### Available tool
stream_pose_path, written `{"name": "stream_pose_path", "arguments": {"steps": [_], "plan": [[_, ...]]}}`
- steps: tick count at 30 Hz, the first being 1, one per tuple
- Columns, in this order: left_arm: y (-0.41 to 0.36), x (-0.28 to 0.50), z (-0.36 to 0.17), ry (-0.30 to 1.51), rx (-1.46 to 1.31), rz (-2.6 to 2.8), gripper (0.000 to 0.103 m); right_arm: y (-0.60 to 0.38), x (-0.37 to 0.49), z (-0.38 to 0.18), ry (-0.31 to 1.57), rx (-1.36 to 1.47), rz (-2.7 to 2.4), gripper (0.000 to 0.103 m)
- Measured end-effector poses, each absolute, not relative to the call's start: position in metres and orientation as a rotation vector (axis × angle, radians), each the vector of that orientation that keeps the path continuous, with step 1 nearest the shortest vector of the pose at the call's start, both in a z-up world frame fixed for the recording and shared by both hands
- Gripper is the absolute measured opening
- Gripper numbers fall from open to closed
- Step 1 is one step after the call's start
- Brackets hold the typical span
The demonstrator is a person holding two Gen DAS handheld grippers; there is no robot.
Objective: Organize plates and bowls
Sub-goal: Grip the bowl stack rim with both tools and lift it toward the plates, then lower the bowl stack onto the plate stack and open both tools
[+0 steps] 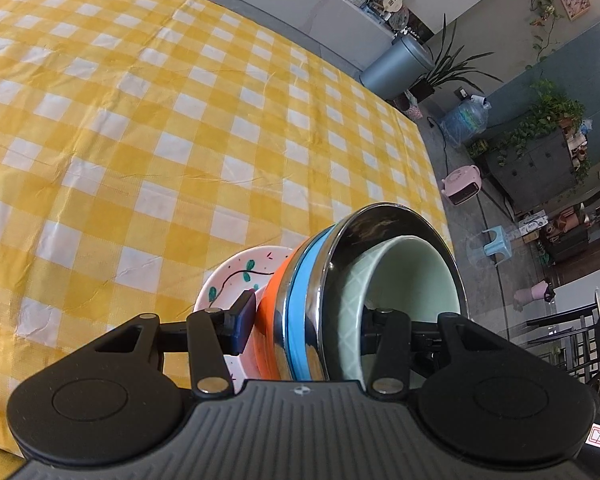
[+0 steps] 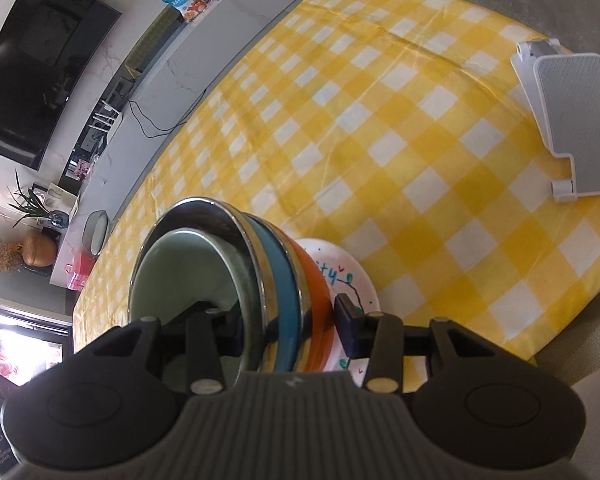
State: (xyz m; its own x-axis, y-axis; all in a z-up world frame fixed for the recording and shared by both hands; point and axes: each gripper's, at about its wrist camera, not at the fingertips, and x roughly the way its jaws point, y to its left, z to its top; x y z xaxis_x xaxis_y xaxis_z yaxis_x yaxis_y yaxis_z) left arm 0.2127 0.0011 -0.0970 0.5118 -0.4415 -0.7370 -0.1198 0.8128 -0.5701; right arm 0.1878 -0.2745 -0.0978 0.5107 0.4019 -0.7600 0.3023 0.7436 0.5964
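we have both grippers on one nested stack of dishes, held tipped on its side above the yellow checked tablecloth [image 1: 148, 128]. our left gripper [image 1: 308, 324] is clenched across the stack: one finger [image 1: 242, 322] presses the outside by the orange bowl [image 1: 270, 320], the other sits inside the pale green bowl [image 1: 412, 280]. our right gripper [image 2: 282, 320] grasps the same stack from the opposite side, one dark pad [image 2: 346, 328] just beside the orange bowl and the other finger inside the green bowl. from the inside out the stack reads green bowl, shiny steel bowl [image 1: 380, 220], blue bowl [image 1: 304, 300], orange bowl, with a white painted plate [image 1: 236, 276] at the outer end. the stack is near the table's edge in both views. a white stand [image 2: 568, 120] rests on the cloth well apart, near the far right edge.
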Motion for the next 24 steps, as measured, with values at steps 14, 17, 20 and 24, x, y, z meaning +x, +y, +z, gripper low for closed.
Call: {"name": "stream_pose_path", "arguments": {"steps": [14, 17, 20, 24], "plan": [[0.0, 0.213, -0.105, 1.051, -0.608, -0.205, 0.052, -0.275, 0.19, -0.112, 1.089, 0.783, 0.058, 0.042], [0.001, 0.213, -0.106, 1.051, -0.61, -0.207, 0.052, -0.275, 0.191, -0.112, 1.088, 0.778, 0.056, 0.043], [0.001, 0.214, -0.106, 1.054, -0.607, -0.21, 0.052, -0.274, 0.192, -0.111, 1.084, 0.77, 0.057, 0.044], [-0.001, 0.213, -0.102, 1.042, -0.578, -0.216, 0.053, -0.274, 0.19, -0.111, 1.081, 0.788, 0.062, 0.049]]}}
